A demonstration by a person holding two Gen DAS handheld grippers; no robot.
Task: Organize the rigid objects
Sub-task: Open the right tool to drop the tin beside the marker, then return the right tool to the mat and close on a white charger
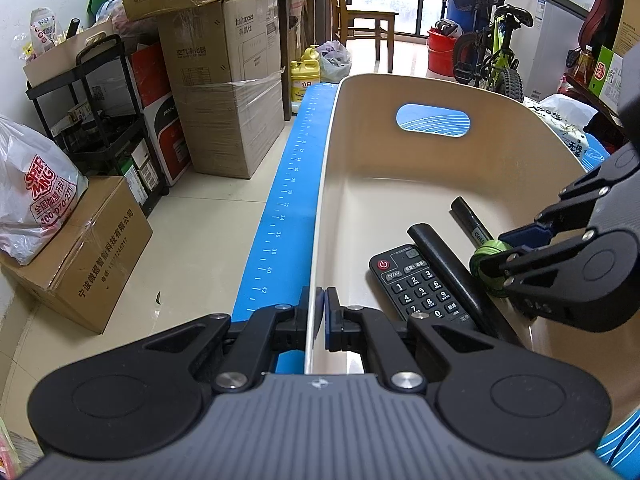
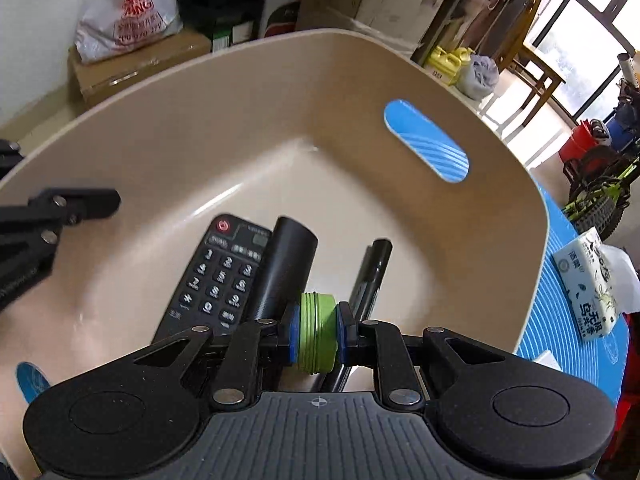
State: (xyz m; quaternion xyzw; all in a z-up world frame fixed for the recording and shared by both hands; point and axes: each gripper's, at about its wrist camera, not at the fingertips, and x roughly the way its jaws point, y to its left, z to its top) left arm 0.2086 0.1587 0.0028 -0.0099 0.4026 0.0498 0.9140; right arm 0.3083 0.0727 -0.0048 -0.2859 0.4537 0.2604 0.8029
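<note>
Remote control: white digits 1 to 9 and 0, "TV/AV" key.
Black marker: "deli".
Blue mat: ruler numbers 30 to 42.
White plastic bag: red "SUPER MING", "400-070-271".
Cardboard box: "inbraxss", partly legible.

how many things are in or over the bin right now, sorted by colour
black: 3, the remote, the cylinder and the marker, all lying in the bin
green: 1, the ribbed green round piece, held over the bin in the right gripper
total: 4
</note>
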